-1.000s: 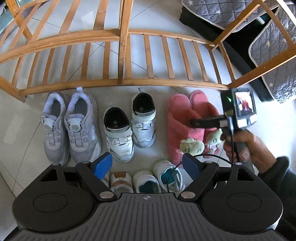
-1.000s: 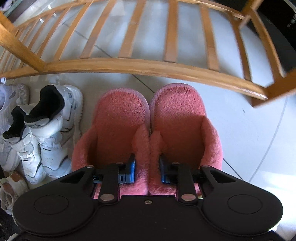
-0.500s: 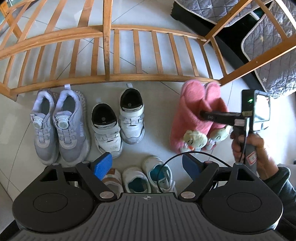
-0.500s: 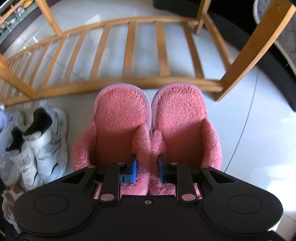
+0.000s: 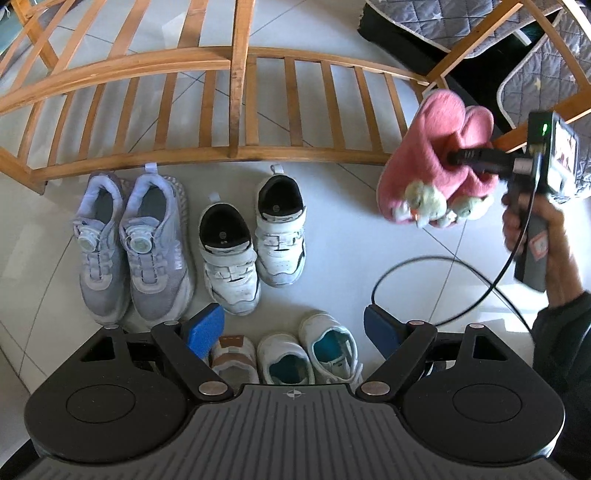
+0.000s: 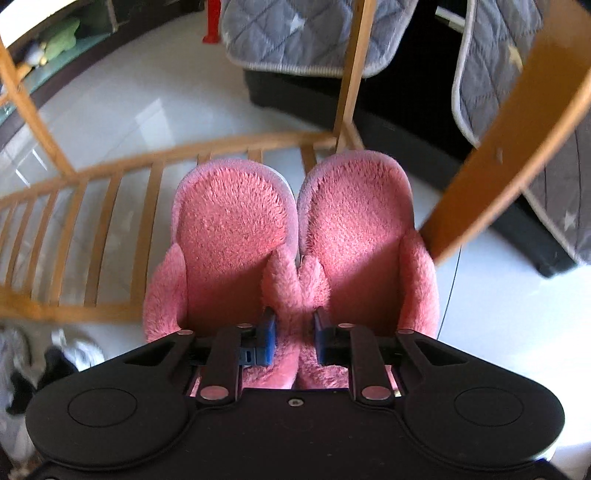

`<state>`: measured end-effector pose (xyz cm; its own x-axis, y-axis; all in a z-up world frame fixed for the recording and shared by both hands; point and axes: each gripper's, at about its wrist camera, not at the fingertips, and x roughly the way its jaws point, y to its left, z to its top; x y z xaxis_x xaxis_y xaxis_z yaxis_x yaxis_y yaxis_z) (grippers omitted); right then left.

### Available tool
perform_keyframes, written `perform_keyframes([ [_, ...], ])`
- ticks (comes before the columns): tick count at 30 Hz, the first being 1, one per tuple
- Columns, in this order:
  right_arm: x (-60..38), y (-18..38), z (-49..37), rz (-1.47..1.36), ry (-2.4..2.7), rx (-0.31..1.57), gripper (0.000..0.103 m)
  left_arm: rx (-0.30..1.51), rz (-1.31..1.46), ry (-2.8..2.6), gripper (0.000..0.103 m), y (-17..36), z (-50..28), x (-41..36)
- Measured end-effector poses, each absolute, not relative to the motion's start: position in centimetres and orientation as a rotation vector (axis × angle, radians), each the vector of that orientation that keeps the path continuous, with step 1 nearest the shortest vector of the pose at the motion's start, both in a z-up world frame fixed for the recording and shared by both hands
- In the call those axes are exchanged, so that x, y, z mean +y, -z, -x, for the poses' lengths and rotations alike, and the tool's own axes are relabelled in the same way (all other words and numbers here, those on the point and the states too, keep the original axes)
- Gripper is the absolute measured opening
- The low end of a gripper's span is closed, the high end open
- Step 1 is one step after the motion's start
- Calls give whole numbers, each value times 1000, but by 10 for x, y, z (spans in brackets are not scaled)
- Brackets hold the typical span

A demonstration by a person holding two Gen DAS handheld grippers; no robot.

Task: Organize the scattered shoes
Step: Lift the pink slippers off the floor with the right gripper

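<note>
A pair of fluffy pink slippers (image 5: 432, 158) with plush animal toes hangs in the air at the right, above the floor by the end of the wooden rack (image 5: 229, 151). My right gripper (image 6: 293, 332) is shut on the slippers' (image 6: 236, 229) two touching inner walls, and its jaws are still closing tighter. In the left wrist view the right gripper (image 5: 452, 158) reaches in from the right, held by a person's hand (image 5: 532, 229). My left gripper (image 5: 293, 325) hangs open over the floor, pointing down, nothing between its blue pads (image 5: 205, 326).
On the tiles stand a grey sneaker pair (image 5: 133, 243), a white pair with black lining (image 5: 255, 236), and small shoes (image 5: 306, 354) below my left gripper. Grey quilted cushions (image 5: 461, 22) on dark furniture lie behind the rack. A cable (image 5: 406, 266) loops beside the hand.
The right gripper has lifted the pink slippers off the floor and carried them up and to the right, toward the rack's end. The left gripper has stayed open and hardly moved.
</note>
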<state>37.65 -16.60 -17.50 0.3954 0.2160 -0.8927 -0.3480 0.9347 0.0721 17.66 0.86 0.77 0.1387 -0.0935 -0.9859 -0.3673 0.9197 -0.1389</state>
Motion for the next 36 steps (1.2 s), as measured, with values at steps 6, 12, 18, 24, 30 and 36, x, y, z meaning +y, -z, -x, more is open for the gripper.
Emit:
perform_keyframes([
  [6, -150, 161, -399, 125, -352, 1077, 21, 1432, 390, -208, 83, -7, -177, 10],
  [12, -142, 168, -426, 124, -333, 1087, 21, 1436, 385, -213, 83, -5, -178, 9],
  [18, -129, 187, -452, 113, -313, 1126, 21, 1449, 380, -218, 83, -1, -179, 8],
  [24, -112, 196, -455, 181, -329, 1072, 21, 1450, 379, -209, 83, 0, -178, 8],
  [30, -115, 185, -445, 159, -373, 1028, 22, 1445, 388, -219, 83, -1, -176, 11],
  [36, -139, 174, -414, 103, -397, 993, 48, 1446, 386, -220, 83, -1, -175, 13],
])
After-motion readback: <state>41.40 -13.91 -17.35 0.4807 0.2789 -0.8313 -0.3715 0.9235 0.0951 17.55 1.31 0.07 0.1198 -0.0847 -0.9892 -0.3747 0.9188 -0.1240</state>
